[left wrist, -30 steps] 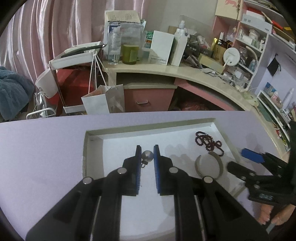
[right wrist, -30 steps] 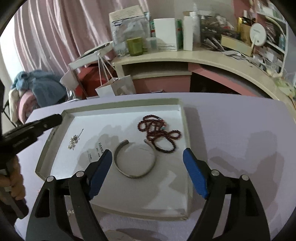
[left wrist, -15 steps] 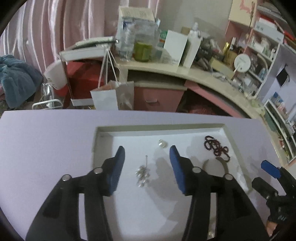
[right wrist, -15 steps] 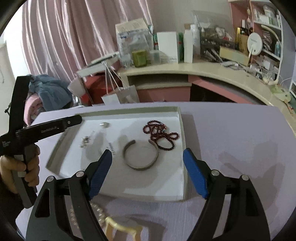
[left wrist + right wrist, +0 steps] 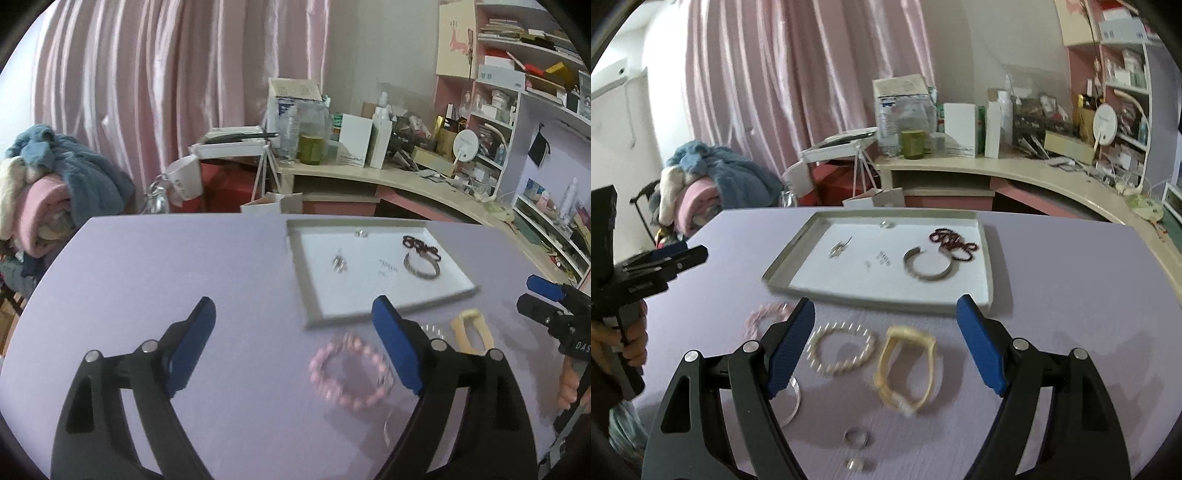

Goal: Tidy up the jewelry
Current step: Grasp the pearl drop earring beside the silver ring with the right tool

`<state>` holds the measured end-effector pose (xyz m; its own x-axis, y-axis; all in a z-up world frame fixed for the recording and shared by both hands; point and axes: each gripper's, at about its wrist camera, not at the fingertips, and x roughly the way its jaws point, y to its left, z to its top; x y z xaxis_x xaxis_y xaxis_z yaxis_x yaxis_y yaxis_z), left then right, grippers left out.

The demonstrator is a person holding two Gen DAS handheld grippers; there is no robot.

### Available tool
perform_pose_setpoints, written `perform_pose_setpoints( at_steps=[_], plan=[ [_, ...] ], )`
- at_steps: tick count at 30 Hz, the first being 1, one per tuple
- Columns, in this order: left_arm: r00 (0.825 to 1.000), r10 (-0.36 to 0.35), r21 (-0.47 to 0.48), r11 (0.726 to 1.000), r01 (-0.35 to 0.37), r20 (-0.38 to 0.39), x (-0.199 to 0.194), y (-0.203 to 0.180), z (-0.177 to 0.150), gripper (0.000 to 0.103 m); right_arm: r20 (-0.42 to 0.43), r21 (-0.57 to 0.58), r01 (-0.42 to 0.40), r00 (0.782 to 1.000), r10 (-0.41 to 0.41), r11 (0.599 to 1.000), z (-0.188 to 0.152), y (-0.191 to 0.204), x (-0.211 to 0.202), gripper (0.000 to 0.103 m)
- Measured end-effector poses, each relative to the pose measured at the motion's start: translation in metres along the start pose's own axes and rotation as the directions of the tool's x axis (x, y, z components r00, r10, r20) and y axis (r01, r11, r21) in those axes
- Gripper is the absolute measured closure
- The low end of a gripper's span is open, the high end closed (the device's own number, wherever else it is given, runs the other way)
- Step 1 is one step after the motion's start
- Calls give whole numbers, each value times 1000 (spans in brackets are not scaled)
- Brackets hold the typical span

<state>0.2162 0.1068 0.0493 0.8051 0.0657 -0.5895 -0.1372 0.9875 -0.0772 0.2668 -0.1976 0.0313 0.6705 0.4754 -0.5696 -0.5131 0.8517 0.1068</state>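
Note:
A grey-rimmed white tray (image 5: 299, 266) (image 5: 790, 258) holds a dark red bead string (image 5: 953, 240), a silver cuff (image 5: 927, 264), an earring cluster (image 5: 339, 262) and a small silver piece (image 5: 361, 233). In front of the tray a pink bead bracelet (image 5: 351, 373), a pearl bracelet (image 5: 842, 349) and a yellow bangle (image 5: 905, 365) lie on the purple table. My left gripper (image 5: 291, 317) hovers over the table left of the pink bracelet, its jaws opening and gripping nothing. My right gripper (image 5: 886, 310) stands open and empty above the pearl bracelet and yellow bangle.
A clear bangle (image 5: 794, 398) and two small rings (image 5: 856, 437) lie close to my right gripper. A cluttered desk (image 5: 369, 173), shelves and a heap of blankets (image 5: 55, 192) stand beyond the table's far edge. A hand (image 5: 628, 339) holds the left gripper's handle.
The left gripper let go of the small silver piece in the tray and its jaws spread wide. Both grippers drew back from the tray, so the loose bracelets in front of it came into view.

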Motion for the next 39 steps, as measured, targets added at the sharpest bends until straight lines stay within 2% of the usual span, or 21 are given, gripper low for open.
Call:
perform_pose_setpoints(
  at_steps=[6, 11, 16, 21, 24, 29, 33, 39],
  plan=[
    [999, 21, -32, 999, -20, 25, -37, 12, -41, 12, -13, -85, 30, 999, -31, 996, -39, 24, -16, 25],
    [1000, 25, -66, 998, -24, 13, -53, 21, -71, 11, -95, -58, 5, 995, -10, 998, -72, 28, -14, 33],
    [999, 32, -72, 997, -30, 21, -64, 24, -86, 10, -163, -32, 7, 987, -12, 999, -91, 32, -4, 38],
    [999, 31, -53, 998, -30, 22, -67, 19, -91, 9, -212, 22, 21, 977, -16, 1000, -99, 27, 4, 48],
    [1000, 23, -49, 999, -22, 17, -66, 17, -93, 9, -230, 47, 31, 973, -20, 998, -99, 24, 8, 50],
    [1000, 18, -45, 999, -18, 4, -64, 15, -97, 9, -238, 25, 50, 970, -43, 998, -101, 29, 10, 53],
    [1000, 15, -39, 999, -15, -3, -63, 15, -98, 9, -236, 12, 68, 970, -63, 998, -99, 30, 13, 64],
    [1000, 11, -29, 1000, -12, -11, -61, 10, -98, 9, -238, -12, 84, 968, -84, 996, -98, 35, 14, 69]
  ],
)
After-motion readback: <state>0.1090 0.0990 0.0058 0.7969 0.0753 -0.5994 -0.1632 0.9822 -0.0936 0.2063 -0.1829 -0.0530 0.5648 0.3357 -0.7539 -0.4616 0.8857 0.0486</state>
